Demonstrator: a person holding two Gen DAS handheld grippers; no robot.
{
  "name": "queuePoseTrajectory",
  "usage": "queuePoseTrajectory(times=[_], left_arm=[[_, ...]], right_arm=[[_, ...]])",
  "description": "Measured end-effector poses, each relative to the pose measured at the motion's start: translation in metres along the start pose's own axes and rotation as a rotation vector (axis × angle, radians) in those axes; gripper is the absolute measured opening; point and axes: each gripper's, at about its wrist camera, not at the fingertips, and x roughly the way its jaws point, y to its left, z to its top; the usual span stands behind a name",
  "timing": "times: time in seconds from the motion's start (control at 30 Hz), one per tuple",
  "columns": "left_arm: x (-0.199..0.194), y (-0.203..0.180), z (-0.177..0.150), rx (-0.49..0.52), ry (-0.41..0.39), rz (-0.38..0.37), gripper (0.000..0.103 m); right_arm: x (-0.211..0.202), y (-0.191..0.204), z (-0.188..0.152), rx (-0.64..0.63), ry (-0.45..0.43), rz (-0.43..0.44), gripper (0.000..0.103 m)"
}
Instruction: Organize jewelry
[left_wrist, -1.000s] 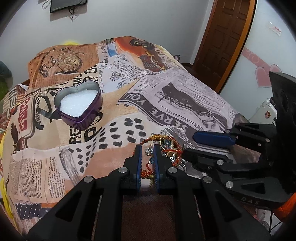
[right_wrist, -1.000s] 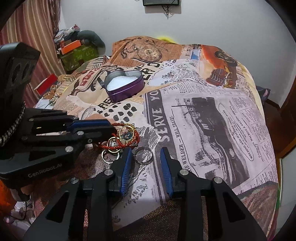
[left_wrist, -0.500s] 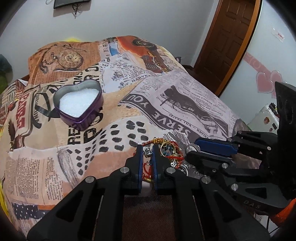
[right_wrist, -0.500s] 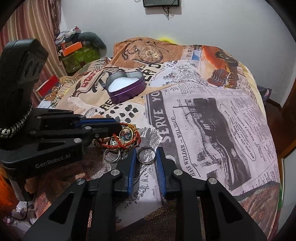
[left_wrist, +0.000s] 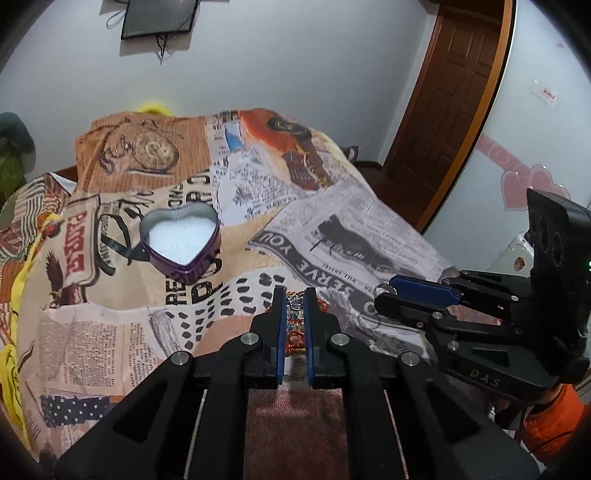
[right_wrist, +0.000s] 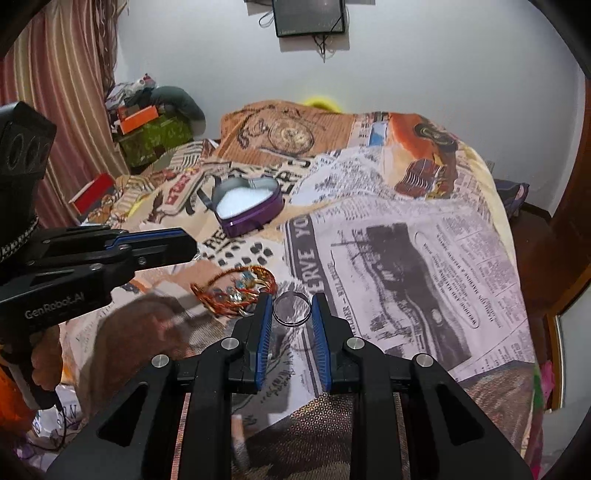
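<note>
One heart-shaped tin (right_wrist: 246, 211) — one silver ring (right_wrist: 291, 308) — one red-gold bracelet (right_wrist: 236, 286) — two grippers: left gripper (left_wrist: 294, 299), right gripper (right_wrist: 290, 306).

Both grippers (left_wrist: 294, 295) (right_wrist: 291, 301) clamped (fingers forward)

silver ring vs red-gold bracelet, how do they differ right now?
The silver ring is a plain, small metal band; the red-gold bracelet is larger, with wound thread and blue beads. The ring sits between the right gripper; the bracelet is clamped in the left gripper. Both are round loops.

A red and gold bracelet (right_wrist: 236, 291) and a silver ring (right_wrist: 291, 309) were near a purple heart-shaped tin (right_wrist: 246, 208), open on the bed.
</note>
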Motion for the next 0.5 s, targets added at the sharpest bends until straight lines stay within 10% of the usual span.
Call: queuePoseTrajectory(times=[0.5], left_arm=[[-0.042,0.010,0.015,-0.014,-0.121,0.052,0.007]], right_arm=[[-0.020,0.018,0.030,-0.006,-0.105,0.011,0.020]])
